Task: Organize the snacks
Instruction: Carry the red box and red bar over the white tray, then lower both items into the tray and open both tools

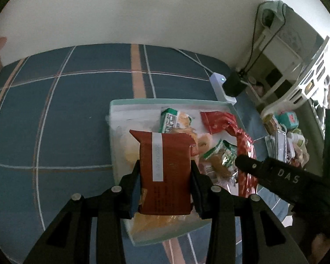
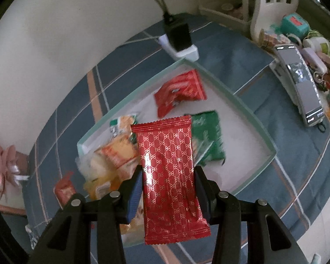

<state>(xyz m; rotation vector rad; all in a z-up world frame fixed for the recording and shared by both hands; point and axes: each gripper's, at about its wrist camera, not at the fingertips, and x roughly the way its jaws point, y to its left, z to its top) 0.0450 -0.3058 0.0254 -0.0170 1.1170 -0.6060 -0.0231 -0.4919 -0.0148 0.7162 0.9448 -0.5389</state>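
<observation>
The left gripper is clenched on a dark red, flat rectangular foil snack packet with a white date strip, its pads pressing the packet's two long edges about halfway up. The right gripper is likewise clamped on a bright red, gold-patterned foil sachet with crimped ends, taken across its waist. Both packets look light and thin; the film is probably slick and crushable, so an edge-on pinch at mid-length seems the safest hold, and a harder squeeze could buckle whatever is inside.

Each packet hangs above the shallow, pale green-rimmed white tray, not touching it. In the tray lie a small red wrapper, a green patterned pouch and a heap of orange-and-green snack bags, all soft and loosely piled. One small red-orange packet sits outside, on the blue plaid cloth beside the tray.

Both tools point steeply downward at the tray, the right one entering the left view from the side.
</observation>
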